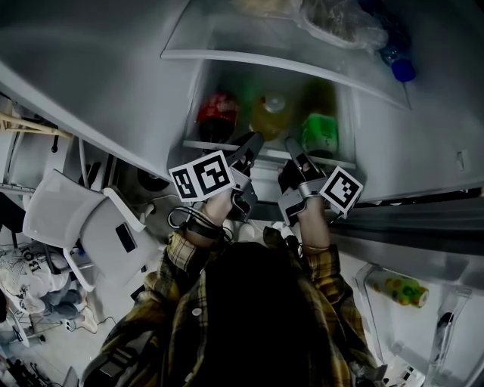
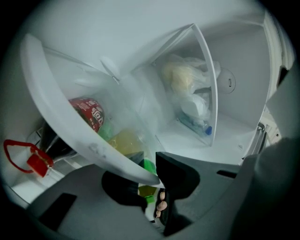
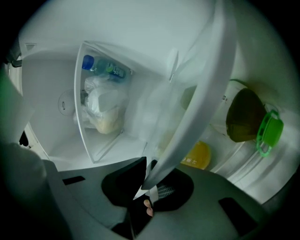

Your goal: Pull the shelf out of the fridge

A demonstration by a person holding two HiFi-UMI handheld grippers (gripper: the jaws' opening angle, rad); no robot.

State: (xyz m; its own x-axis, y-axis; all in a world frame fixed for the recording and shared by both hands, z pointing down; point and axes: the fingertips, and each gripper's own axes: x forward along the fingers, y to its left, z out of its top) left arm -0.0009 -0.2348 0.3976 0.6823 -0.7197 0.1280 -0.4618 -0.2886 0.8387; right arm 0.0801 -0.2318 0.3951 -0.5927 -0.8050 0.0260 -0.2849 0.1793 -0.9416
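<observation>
Asker: Which step of the pull is the person on?

Watcher: The grip, by the look of it. The left claw (image 2: 149, 180) is closed on the white front rim of the shelf (image 2: 96, 149), and the right claw (image 3: 152, 180) pinches the same rim a little further along. Each claw is turned on its side, with one jaw above the rim and one below.

Asker: And where is the shelf?

Watcher: Inside the fridge (image 2: 140, 33), under the upper shelf (image 1: 227, 54) that carries the bags (image 1: 333, 19). It looks mostly seated, though how far out it sits cannot be told.

Asker: Which way does it lie?

Watcher: Flat, with its long axis running side to side across the fridge and its front rim toward the person. Bottles (image 1: 271, 117) show past its clear pane. Whether they stand on it or below it is unclear.

Asker: What does the next move call for?

Watcher: Probably a straight, even draw of both claws back toward the person. The shelf would need to be kept level so that neither side binds in its rail. If the bottles do ride on it, a slow pull would help keep them upright.
</observation>
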